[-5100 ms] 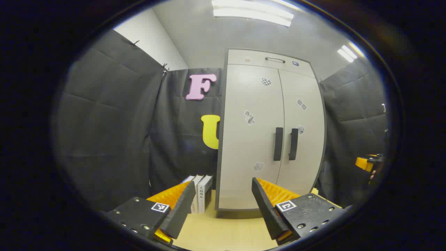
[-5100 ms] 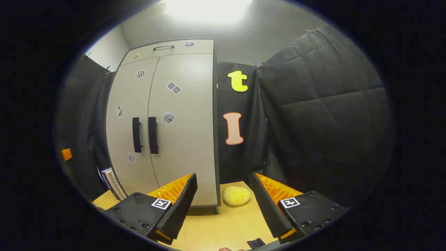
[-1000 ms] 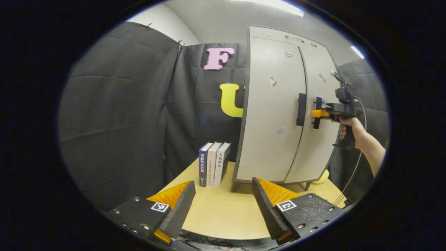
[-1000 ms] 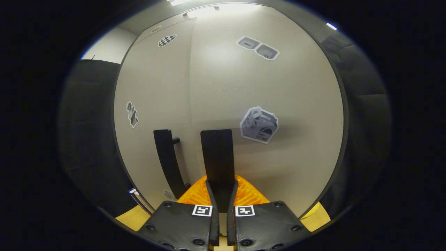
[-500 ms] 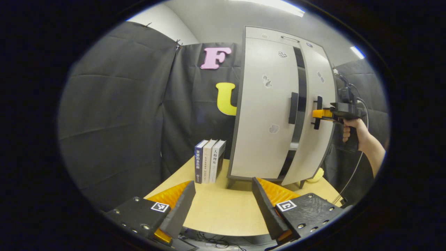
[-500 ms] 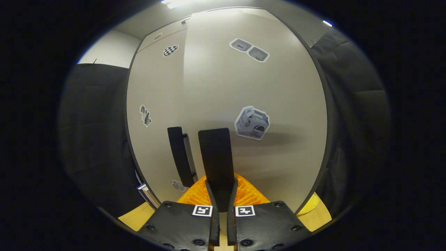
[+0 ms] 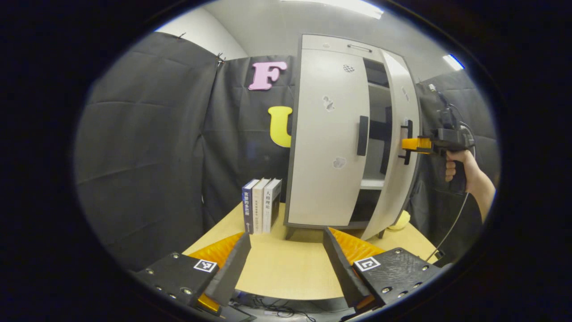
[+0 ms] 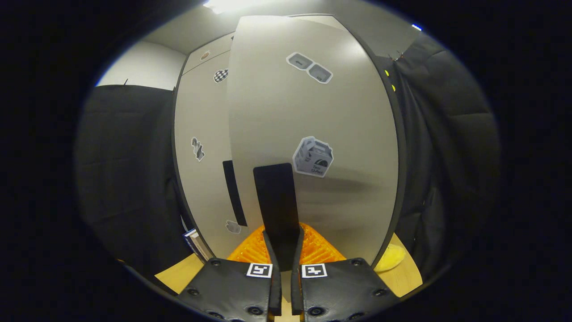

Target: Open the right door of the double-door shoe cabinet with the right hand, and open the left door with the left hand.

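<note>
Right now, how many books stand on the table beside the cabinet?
3: books upright in a row on the table, left of the cabinet.

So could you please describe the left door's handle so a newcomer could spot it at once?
Find the tall pale cabinet on the wooden table. The left door's handle is the dark vertical bar on the still-closed door, free, while its twin, the right door's handle, sits between the right gripper fingers.
</note>
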`<state>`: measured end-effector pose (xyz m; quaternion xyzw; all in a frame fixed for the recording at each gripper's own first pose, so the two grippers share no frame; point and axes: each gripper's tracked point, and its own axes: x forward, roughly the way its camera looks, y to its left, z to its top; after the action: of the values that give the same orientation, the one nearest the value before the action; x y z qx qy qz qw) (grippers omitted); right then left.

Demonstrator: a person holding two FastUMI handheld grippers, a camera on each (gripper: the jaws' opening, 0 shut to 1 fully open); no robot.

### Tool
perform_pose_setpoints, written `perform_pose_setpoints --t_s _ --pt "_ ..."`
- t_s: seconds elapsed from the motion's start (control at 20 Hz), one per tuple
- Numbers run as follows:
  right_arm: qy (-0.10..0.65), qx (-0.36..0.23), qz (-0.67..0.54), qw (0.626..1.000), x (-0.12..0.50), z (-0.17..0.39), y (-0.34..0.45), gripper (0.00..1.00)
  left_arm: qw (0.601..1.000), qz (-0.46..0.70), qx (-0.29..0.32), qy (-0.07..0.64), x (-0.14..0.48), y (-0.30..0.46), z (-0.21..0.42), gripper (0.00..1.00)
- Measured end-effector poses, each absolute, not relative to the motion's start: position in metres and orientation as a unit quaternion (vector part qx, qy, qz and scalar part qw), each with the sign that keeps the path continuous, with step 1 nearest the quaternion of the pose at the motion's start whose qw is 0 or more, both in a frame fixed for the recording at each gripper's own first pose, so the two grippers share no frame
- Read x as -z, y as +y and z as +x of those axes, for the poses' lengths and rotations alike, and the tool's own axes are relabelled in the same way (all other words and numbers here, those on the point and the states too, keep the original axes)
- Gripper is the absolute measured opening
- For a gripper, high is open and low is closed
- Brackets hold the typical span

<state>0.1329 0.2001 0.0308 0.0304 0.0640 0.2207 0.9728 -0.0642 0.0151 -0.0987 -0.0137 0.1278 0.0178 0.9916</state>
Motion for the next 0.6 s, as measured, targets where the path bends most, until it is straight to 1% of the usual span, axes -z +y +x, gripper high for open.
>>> perform_pose_setpoints --t_s 0.45,0.5,0.6 --pt "0.069 -0.227 0.037 0.971 -0.029 0.112 0.17 0.1 0.992 -0.003 0.014 0.123 0.092 -0.02 -0.056 0.95" --pt "0.069 -0.226 0.038 0.971 -0.028 0.111 0.167 0.08 0.992 -0.002 0.017 0.122 0.093 -0.024 -0.055 0.95" --pt "0.071 -0.224 0.039 0.971 -0.029 0.111 0.163 0.08 0.992 0.001 0.024 0.123 0.093 -0.031 -0.054 0.95"
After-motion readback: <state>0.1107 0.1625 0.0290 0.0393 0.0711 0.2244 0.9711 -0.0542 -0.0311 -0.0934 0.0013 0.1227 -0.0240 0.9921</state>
